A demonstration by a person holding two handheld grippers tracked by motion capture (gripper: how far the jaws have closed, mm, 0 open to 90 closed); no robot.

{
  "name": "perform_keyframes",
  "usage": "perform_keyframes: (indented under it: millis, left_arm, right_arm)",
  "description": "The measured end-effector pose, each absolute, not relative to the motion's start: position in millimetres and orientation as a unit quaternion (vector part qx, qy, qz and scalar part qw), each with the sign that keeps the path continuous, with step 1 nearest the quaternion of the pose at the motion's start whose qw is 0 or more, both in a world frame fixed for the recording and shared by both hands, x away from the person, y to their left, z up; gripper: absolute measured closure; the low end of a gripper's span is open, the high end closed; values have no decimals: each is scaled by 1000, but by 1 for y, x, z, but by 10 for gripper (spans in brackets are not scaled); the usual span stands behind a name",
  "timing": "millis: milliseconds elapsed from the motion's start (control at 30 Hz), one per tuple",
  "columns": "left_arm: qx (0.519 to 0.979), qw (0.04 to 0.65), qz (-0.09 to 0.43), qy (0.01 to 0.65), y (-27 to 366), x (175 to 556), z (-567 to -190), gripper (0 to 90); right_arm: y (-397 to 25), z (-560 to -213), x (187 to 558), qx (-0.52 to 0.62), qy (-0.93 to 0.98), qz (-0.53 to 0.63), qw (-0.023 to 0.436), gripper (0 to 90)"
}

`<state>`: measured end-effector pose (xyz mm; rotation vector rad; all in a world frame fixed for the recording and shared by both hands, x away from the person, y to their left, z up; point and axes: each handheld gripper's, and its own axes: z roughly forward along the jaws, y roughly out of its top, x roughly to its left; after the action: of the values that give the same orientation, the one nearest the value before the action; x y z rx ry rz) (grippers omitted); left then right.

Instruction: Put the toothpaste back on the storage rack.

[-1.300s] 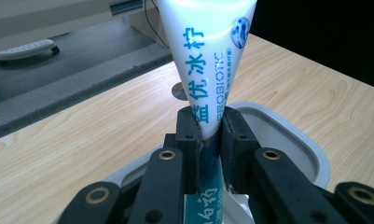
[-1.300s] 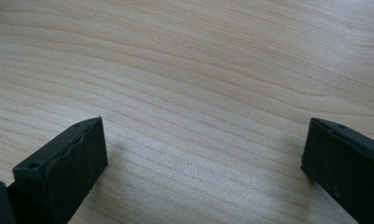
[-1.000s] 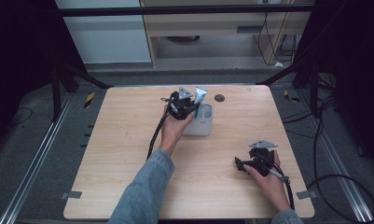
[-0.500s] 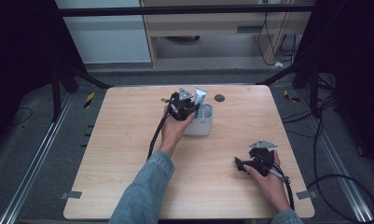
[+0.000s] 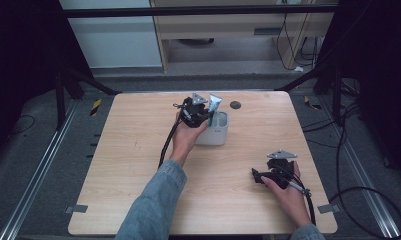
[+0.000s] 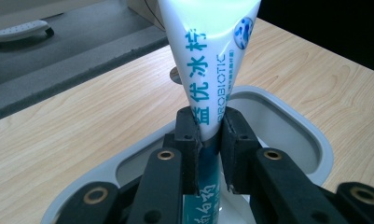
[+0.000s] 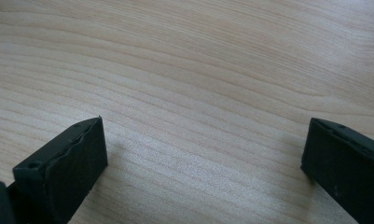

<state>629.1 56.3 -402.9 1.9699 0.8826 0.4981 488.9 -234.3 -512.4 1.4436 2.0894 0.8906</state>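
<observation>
We hold a toothpaste tube (image 6: 208, 70) upright in our left gripper (image 6: 208, 140), the jaws pinching it at its narrow middle, its lower end already down inside the white holder cup (image 6: 287, 119) near the far middle of the table (image 5: 133, 150). In the high view the tube (image 5: 215, 103) stands out of the cup (image 5: 219, 134). We judge the tube light, soft and a little slick, so a squeeze will dent it and it could slide through the pads; the flat, firmer stretch where we grip now looks like the best hold, pressed gently. Our right gripper (image 5: 269, 175) rests on the near right of the table, jaws spread wide with nothing between them over bare wood (image 7: 198, 93). The top is pale wood-grain laminate, smooth and level. Around it, dark floor, cables and a cabinet beyond the far edge.
</observation>
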Motion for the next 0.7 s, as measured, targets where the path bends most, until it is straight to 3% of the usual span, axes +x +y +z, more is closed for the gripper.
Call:
perform_keyframes:
  millis: [700]
  left_arm:
    - [803,441,198,348,52,626,-402,758]
  right_arm:
    - [-234,-512,489,522,757,323,224,4]
